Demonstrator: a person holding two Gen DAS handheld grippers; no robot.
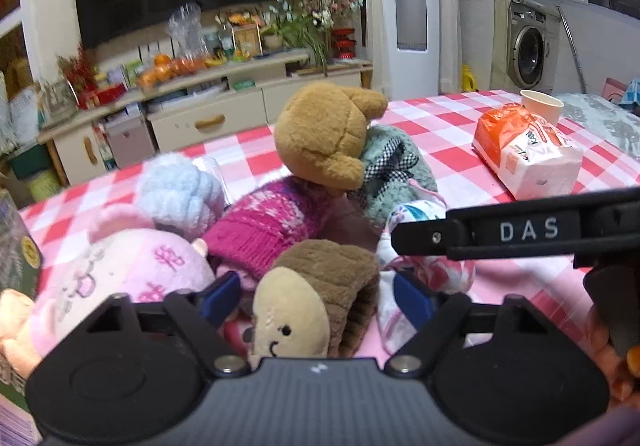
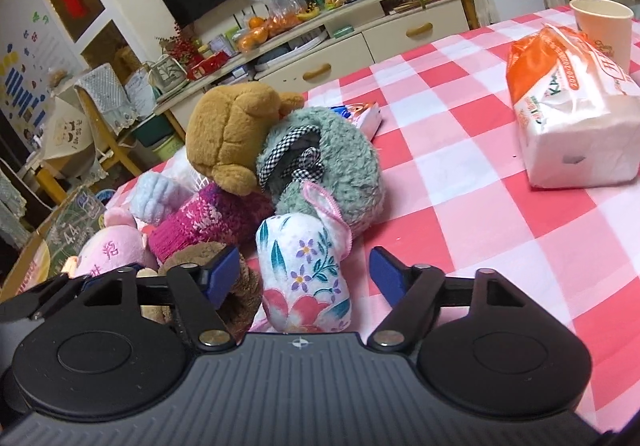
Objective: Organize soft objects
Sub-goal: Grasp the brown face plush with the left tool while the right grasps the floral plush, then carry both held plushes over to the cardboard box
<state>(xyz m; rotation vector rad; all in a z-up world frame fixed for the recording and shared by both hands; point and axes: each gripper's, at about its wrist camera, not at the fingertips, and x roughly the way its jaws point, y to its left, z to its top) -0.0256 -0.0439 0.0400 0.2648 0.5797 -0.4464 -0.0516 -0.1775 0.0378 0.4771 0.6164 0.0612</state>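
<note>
- A heap of soft toys lies on a tabletop (image 2: 460, 149) covered in red, pink and white checks.
- Nearest the left tool (image 1: 318, 300) is a small brown plush face (image 1: 292, 322) with a darker furry back, its face turned toward the camera.
- It sits between that tool's blue pads, which stand apart on either side; whether they touch it I cannot tell.
- The right tool (image 2: 306, 276) is also apart, its pads flanking a white flowered cloth toy (image 2: 304, 270) whose long axis runs away from the camera. The pads are not pressing on it.
- Behind these, a brown teddy bear (image 2: 236, 133) in a magenta knitted sweater (image 2: 208, 221) lies tilted, head raised at the far end and facing away.
- A grey-green fuzzy toy (image 2: 344, 165) with a black-and-white checked bow leans against the bear's head.
- To the left lie a pink plush (image 1: 132, 270) with pink writing and a pale blue fluffy toy (image 1: 180, 193).
- Well apart to the right are a pack of tissues (image 2: 572, 113) in orange and white wrap and a paper cup (image 2: 604, 25) just behind it.
- In the left view, the right tool's black finger crosses in front of the flowered toy.
</note>
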